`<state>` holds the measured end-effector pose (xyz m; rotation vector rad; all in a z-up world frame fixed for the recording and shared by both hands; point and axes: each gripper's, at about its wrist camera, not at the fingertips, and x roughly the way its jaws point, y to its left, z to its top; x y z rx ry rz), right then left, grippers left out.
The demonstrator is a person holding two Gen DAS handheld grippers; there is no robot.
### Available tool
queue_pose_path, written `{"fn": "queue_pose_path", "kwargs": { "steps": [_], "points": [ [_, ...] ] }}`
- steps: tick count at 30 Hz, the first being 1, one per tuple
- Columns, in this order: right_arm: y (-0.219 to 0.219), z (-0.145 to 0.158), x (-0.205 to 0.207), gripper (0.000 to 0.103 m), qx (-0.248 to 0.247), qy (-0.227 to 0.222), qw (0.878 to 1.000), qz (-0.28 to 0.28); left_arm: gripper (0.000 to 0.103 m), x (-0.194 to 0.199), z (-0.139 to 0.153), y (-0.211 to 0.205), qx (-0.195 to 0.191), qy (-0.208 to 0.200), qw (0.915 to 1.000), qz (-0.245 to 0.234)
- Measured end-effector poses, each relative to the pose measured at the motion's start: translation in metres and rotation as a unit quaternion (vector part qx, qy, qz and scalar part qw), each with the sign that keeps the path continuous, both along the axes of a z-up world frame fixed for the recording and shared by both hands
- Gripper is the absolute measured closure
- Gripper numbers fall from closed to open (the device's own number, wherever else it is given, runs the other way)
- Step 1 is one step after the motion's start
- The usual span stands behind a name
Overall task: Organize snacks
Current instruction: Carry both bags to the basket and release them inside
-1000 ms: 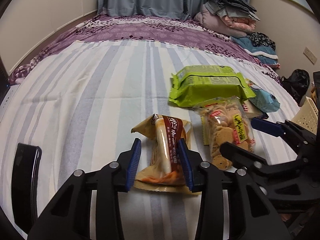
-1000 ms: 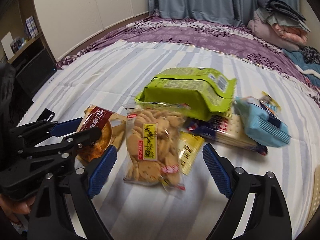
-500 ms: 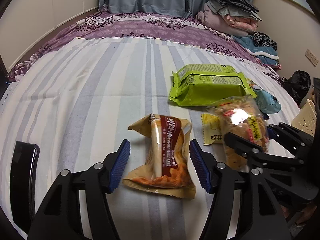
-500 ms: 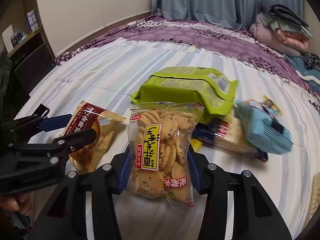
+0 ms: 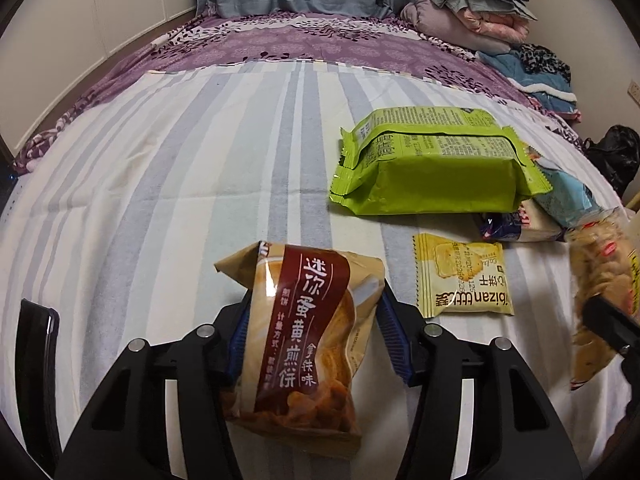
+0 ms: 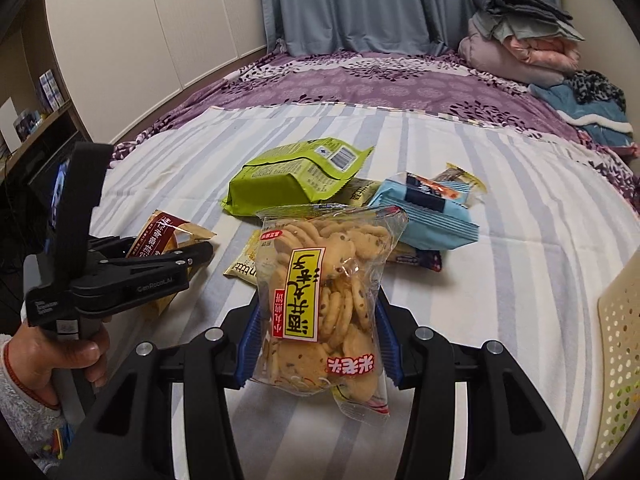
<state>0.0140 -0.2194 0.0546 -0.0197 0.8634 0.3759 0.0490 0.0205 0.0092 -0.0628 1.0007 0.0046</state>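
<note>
My left gripper has a brown and tan egg-yolk pancake packet between its blue pads; the jaws are closing and the pads press its sides, with its top tilted up off the striped sheet. My right gripper is shut on a clear bag of round cookies, held above the bed. That bag shows at the right edge of the left wrist view, cookie bag. In the right wrist view the left gripper and its packet sit at the left.
A green pack, a small yellow packet, a dark blue cracker pack and a light blue packet lie on the bed. A cream perforated basket stands at the right. Folded blankets are piled at the back right.
The left jaws let go of the brown packet, moved forward and closed on it again higher up. The right jaws closed on the cookie bag and lifted it right, uncovering the yellow packet.
</note>
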Motion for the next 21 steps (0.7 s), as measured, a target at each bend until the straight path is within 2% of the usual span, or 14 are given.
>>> {"fn": "queue_pose_path", "kwargs": {
  "steps": [2,6,15,21],
  "points": [
    [-0.004,0.005,-0.002,0.054,0.005,-0.005,1.0,-0.003,0.052,-0.002,0.003,0.0,-0.003,-0.003,1.0,-0.001],
    [-0.012,0.016,-0.006,0.054,0.015,-0.018,1.0,-0.007,0.053,-0.008,0.014,0.001,-0.006,-0.013,0.9999,0.001],
    [-0.036,0.037,-0.018,0.054,0.029,-0.049,0.998,-0.03,0.053,-0.02,0.058,-0.008,-0.006,-0.062,0.998,-0.012],
    [-0.061,0.052,-0.027,0.054,0.038,-0.071,0.995,-0.054,0.053,-0.026,0.09,-0.033,-0.004,-0.091,0.995,-0.04]
  ]
}}
